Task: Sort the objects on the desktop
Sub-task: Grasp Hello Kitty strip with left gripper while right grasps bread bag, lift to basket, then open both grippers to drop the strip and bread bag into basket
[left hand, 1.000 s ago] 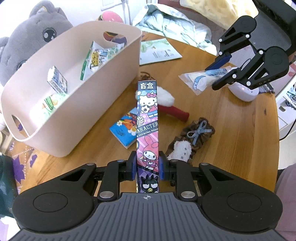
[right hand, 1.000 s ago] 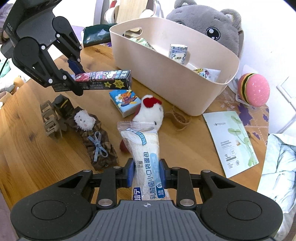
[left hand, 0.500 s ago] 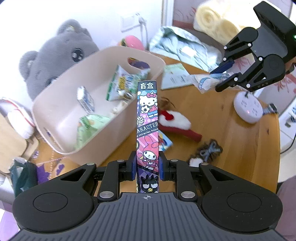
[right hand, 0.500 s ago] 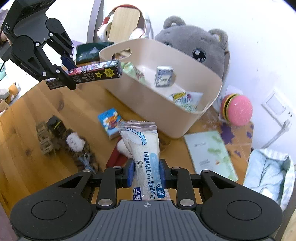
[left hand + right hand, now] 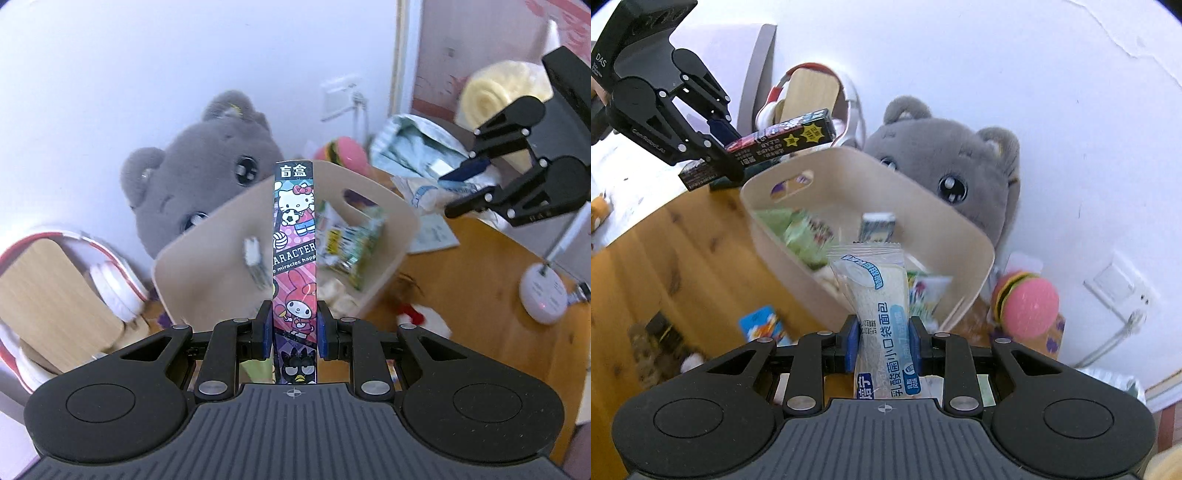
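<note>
Each gripper clamps its item above the bin [image 5: 399, 221].

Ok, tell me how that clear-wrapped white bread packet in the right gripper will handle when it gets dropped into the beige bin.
The clear-wrapped white bread packet probably squashes easily: it narrows where the right gripper pinches it. It stands up unsupported, so likely light. The glossy film may slide, and it should land softly in the beige plastic bin.

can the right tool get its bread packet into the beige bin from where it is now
Probably yes. The right tool is shut on the bread packet, raised over the beige bin's near rim, whose top is open. The left tool with its cartoon box hangs off to the side.
</note>
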